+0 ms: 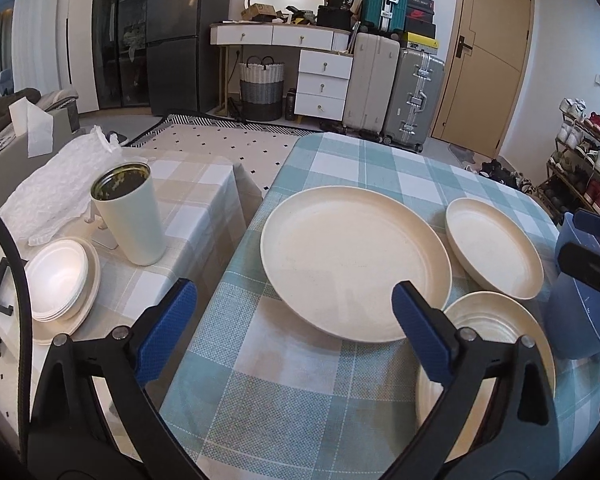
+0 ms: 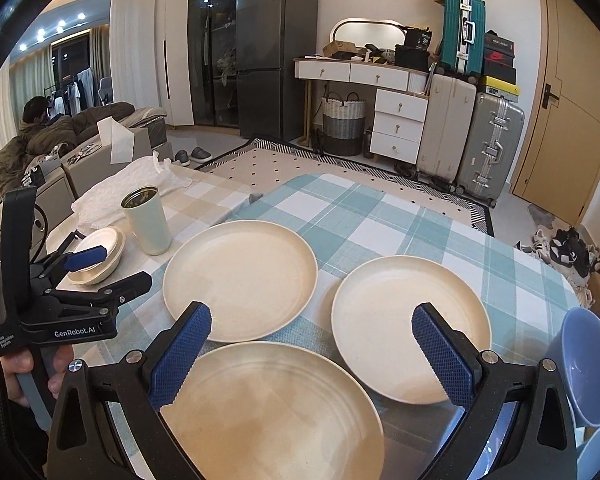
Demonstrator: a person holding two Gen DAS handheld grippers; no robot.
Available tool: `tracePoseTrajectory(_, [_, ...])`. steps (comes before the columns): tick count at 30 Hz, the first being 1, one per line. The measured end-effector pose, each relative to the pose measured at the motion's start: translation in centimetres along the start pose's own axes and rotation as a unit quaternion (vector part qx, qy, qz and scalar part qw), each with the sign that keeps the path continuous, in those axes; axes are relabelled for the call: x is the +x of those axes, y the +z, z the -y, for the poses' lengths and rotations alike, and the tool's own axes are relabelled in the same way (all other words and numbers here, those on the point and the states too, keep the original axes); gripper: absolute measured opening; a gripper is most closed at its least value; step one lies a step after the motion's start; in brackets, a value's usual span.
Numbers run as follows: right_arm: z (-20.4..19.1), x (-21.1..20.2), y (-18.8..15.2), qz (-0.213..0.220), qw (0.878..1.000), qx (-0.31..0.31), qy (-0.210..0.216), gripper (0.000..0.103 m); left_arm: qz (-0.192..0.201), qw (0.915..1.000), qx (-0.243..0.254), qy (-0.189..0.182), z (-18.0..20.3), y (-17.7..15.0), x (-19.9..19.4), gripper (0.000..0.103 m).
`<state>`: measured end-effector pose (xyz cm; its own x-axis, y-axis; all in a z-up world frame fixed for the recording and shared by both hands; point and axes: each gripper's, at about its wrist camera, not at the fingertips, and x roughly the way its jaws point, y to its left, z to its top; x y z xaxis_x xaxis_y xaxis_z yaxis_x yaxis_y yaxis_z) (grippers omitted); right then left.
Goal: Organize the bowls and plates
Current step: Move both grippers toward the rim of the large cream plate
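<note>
Three cream plates lie on the blue checked table. The large plate [image 1: 352, 260] [image 2: 240, 276] is far left. A smaller plate [image 1: 494, 248] [image 2: 404, 324] is to its right. A ridged plate [image 1: 496, 352] [image 2: 268, 412] is nearest. A blue bowl [image 1: 576, 308] [image 2: 588, 364] lies on its side at the right edge. My left gripper [image 1: 296, 304] is open and empty, over the table's left edge, short of the large plate. My right gripper [image 2: 312, 328] is open and empty above the ridged plate.
On the beige side table stand a stack of white bowls on a plate [image 1: 60, 280] [image 2: 100, 256], a pale cup [image 1: 130, 216] [image 2: 148, 220] and crumpled white wrap [image 1: 56, 192]. A second blue bowl [image 2: 598, 452] shows at the lower right. Suitcases and drawers stand behind.
</note>
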<state>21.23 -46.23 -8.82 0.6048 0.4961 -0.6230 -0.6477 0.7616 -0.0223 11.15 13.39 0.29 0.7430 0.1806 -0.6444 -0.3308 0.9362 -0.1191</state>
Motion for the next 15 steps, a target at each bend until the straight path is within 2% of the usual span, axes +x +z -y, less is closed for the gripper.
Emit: tracePoseTrajectory(15, [-1.3,6.4,0.9,-0.056,0.998,-0.005,0.024,0.102,-0.037,0.9993,-0.009,0.005,-0.7,0.5,4.5,0.097])
